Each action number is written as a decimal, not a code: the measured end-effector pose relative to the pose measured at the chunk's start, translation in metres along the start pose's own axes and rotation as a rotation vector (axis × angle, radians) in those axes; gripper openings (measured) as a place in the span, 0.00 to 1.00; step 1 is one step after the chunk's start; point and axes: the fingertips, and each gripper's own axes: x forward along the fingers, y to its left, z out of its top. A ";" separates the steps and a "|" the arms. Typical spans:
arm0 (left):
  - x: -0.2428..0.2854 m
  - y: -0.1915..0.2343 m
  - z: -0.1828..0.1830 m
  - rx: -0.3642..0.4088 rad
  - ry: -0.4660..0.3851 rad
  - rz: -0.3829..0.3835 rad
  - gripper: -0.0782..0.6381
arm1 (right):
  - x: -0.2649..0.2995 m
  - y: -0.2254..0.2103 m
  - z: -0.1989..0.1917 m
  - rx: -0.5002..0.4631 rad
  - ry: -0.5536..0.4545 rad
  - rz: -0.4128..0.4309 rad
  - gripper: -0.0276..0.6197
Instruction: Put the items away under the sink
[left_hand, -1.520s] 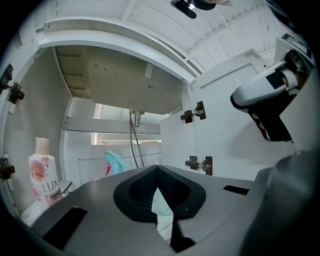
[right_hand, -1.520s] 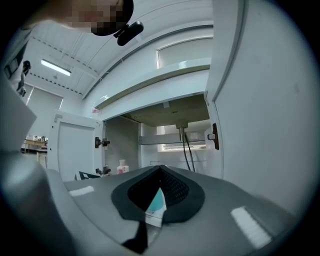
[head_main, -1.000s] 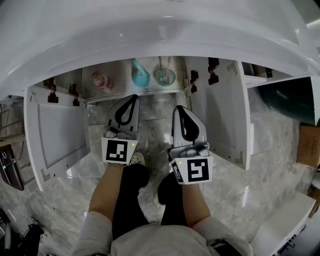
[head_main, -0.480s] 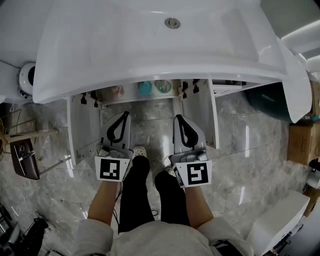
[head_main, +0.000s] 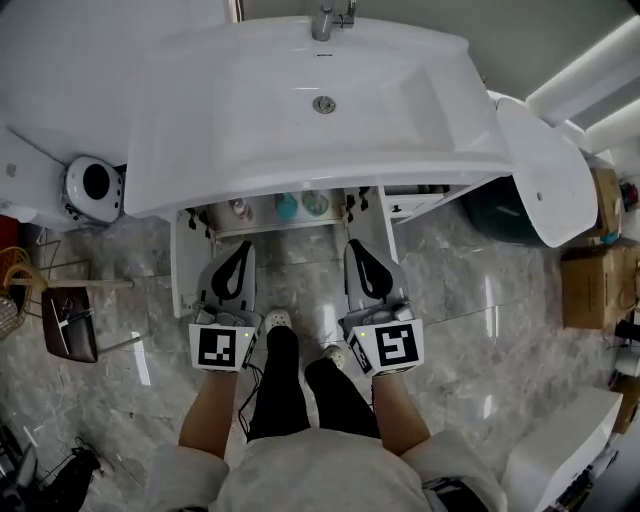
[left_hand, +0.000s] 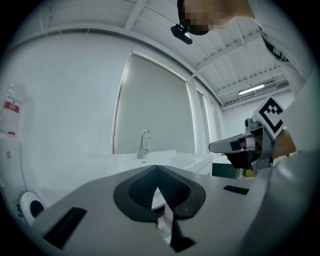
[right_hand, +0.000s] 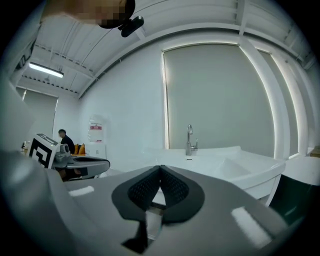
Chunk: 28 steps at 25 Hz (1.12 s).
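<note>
Evidently the stowing looks done. In the head view the cupboard under the white sink (head_main: 300, 165) stands open, its left door (head_main: 182, 262) and right door (head_main: 386, 238) swung out. At its back sit the items: a pink bottle (head_main: 240, 208) and two teal cups (head_main: 287, 206), side by side. The left tongs (head_main: 243, 252) and right tongs (head_main: 357, 250) hang level in front of the opening, well apart from the items, above the marble floor (head_main: 480, 320).

In the left gripper view, the left tongs (left_hand: 157, 170) are pressed together with nothing between them, pointing at the faucet (left_hand: 144, 144); the right tongs (left_hand: 235, 146) show alongside.

In the right gripper view, the right tongs (right_hand: 160, 169) are likewise together and empty, facing the basin with the left tongs (right_hand: 82, 164) beside.

What remains, I judge, is shutting the doors. That calls for dropping back to door height and pressing the closed tips flat against each door's outer face near its free edge. Both should swing in gently, so nothing inside gets jolted.
</note>
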 end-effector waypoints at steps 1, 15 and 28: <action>-0.004 0.000 0.012 -0.001 -0.011 0.003 0.12 | -0.005 0.002 0.011 0.001 -0.007 0.000 0.06; -0.048 -0.013 0.126 0.002 -0.101 0.036 0.12 | -0.054 0.018 0.119 -0.026 -0.104 0.043 0.06; -0.079 -0.033 0.186 0.036 -0.172 0.106 0.12 | -0.095 0.001 0.173 -0.058 -0.196 0.049 0.06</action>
